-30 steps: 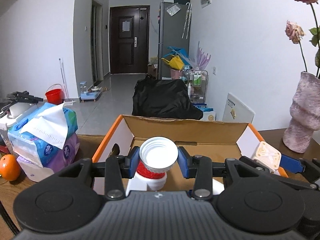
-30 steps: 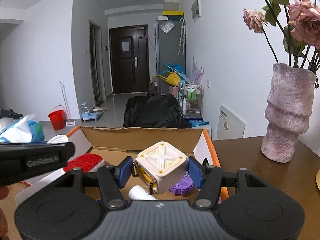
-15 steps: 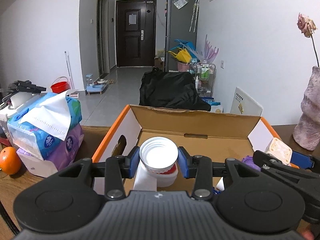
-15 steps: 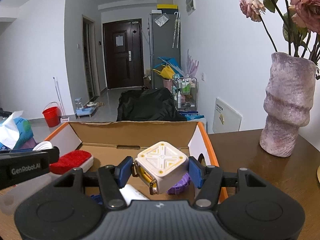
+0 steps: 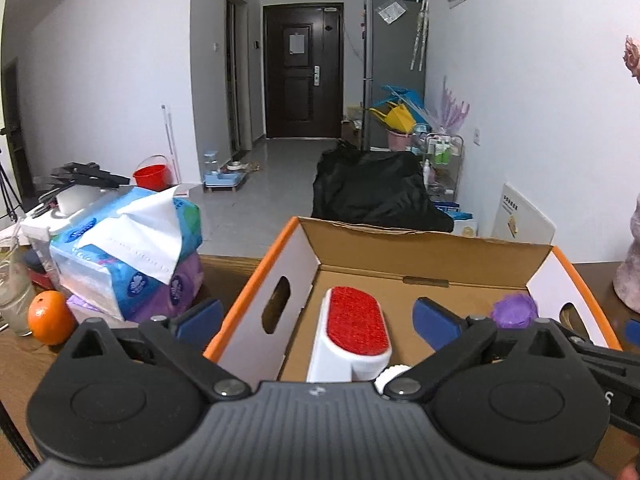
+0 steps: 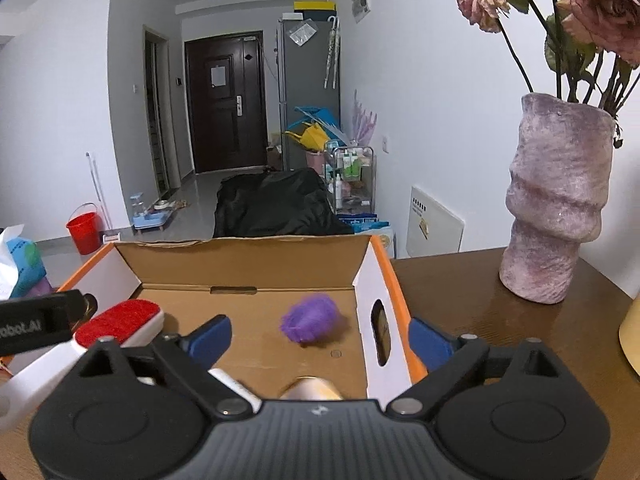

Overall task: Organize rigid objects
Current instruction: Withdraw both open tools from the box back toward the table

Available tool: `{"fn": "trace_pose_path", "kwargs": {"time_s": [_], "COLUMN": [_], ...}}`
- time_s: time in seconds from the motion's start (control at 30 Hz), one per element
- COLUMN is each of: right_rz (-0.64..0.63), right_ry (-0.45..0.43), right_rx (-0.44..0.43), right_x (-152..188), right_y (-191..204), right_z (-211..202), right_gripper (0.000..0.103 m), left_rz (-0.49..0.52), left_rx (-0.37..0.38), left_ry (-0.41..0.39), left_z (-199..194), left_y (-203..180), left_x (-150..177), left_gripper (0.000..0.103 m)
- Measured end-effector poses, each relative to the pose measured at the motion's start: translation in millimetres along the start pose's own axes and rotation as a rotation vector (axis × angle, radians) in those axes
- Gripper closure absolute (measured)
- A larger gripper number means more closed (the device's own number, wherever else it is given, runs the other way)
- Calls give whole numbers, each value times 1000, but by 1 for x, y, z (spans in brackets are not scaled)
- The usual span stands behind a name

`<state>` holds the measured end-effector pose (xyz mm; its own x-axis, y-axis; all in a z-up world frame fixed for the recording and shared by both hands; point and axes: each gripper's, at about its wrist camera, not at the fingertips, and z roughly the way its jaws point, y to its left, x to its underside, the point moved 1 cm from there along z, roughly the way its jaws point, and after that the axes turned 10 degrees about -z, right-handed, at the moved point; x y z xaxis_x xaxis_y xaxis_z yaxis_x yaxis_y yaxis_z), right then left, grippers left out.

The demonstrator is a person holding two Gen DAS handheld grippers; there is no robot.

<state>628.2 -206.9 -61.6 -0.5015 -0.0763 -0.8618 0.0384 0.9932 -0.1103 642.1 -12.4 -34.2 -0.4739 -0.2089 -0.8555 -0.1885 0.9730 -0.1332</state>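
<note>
An open cardboard box (image 5: 436,246) with an orange rim stands on the wooden table. Inside lies a white lint brush (image 5: 352,330) with a red pad, also in the right wrist view as the brush (image 6: 120,322). My left gripper (image 5: 318,320) is opening wide above the brush, its pads clear of it. A purple fuzzy ball (image 6: 314,318) rests on the box floor. My right gripper (image 6: 320,340) is opening too, nothing pressed between its pads. Below it a pale blurred object (image 6: 312,389) shows at the box bottom, beside a white tube (image 6: 228,380).
Tissue packs (image 5: 120,248) and an orange (image 5: 50,318) sit left of the box. A pink vase (image 6: 556,208) with dried roses stands on the table to the right. The left gripper's arm (image 6: 36,322) reaches in over the box's left side.
Both grippers opened wide. The left let go of the white brush, which now lies in the box. The right released the white-and-yellow cube, which dropped out from between its pads.
</note>
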Motion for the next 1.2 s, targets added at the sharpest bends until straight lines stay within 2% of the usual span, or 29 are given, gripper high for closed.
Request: {"fn": "trace_pose_path", "kwargs": {"time_s": [0.23,0.57,1.2], "right_rz": [2,-5,-71], "right_ry": [10,10,-58], "right_rx": [5,-8,-44], "right_x": [0,-1,5], "right_y": [-2,1,-3], "right_z": [2,-7,-72], "right_gripper": [0,0,0], "left_rz": [-8,-16,-21], "left_rx": [-20,11,55], "left_ry": [11,6,-59], "left_z": [-1,-16,-81], "left_y": [0,0,18], "left_x": [-1,-2,4], "left_gripper": [0,0,0]}}
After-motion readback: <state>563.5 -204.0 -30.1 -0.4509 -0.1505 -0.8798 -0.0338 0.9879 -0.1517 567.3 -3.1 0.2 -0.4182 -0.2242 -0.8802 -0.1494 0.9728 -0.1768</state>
